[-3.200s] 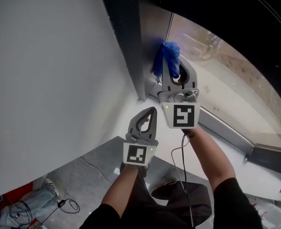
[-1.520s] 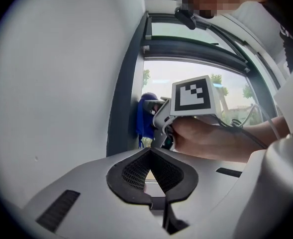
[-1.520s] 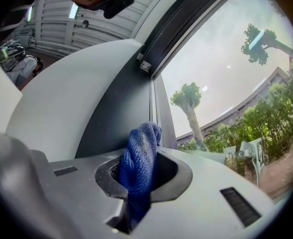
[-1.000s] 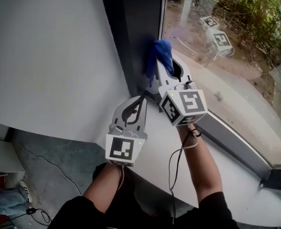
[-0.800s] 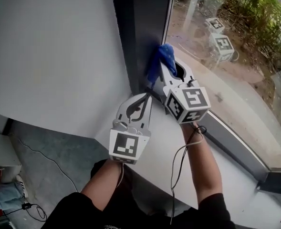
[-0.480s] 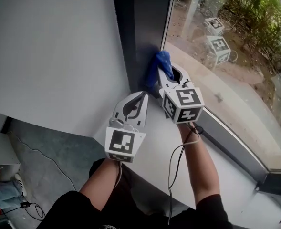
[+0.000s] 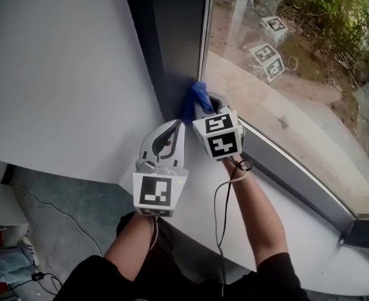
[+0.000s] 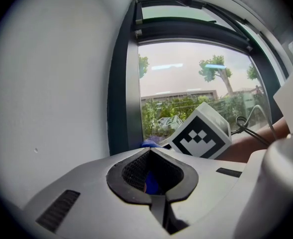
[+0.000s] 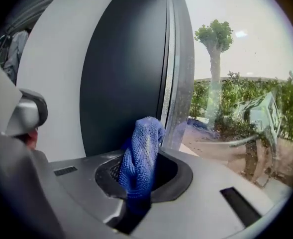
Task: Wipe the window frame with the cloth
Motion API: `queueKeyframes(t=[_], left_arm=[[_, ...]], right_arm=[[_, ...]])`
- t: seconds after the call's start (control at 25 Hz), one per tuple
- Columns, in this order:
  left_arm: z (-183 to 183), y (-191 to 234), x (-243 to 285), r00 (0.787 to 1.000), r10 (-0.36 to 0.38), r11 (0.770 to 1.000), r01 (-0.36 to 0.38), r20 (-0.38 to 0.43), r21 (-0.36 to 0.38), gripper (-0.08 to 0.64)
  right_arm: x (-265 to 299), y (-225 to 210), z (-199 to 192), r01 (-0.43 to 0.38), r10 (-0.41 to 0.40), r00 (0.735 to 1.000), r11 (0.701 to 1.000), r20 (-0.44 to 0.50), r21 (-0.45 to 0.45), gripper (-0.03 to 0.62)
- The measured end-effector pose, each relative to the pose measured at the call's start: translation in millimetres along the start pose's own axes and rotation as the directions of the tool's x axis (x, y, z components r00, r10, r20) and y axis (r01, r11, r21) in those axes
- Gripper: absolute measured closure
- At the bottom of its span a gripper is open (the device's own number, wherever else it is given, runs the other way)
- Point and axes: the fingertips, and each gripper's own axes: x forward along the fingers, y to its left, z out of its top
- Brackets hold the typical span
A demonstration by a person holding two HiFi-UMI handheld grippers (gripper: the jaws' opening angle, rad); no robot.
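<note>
Right gripper [image 9: 132, 210] clamped on the blue cloth [image 9: 142, 151] — cloth bunches upward out of the jaws, at the foot of the dark window frame [image 7: 171, 49], contact not clear. Left gripper [image 7: 173, 130] — jaws together, nothing held, just left of the right one, above the white sill [image 7: 190, 196].

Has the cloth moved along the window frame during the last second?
Yes. The cloth has slid down the dark frame, closer to the sill.
</note>
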Motion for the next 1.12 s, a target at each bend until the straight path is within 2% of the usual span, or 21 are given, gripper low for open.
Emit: queueKeyframes(t=[0.12,0.44,0.8,1.12], left_arm=[[-1.6,4.6,-2.1,1.0,0.018,1.0,-0.018,-0.007,-0.014,0.555],[-4.3,-3.5,-2.8,0.999,0.006,1.0,-0.006,-0.033,-0.003,0.555],[-6.9,-0.2,-7.7,0.998,0.007,1.0,-0.008,-0.055,-0.017,0.555],[1.5,-31.8,-4.3,0.998,-0.055,0.998,0.055,-0.036,0.023,0.554]], right_arm=[[6.7,-0.4,-8.0,0.015,-0.018,0.999,0.997,-0.035,-0.071,0.555],[7.8,2.3,-21.3,-0.002,-0.018,0.992,0.988,-0.123,-0.157,0.555],[-5.6,-0.5,-30.0,-0.007,-0.017,0.988,0.988,-0.155,-0.151,0.555],[-28.3,-13.9,-41.1,0.01,-0.036,0.986,0.987,-0.163,-0.16,0.555]])
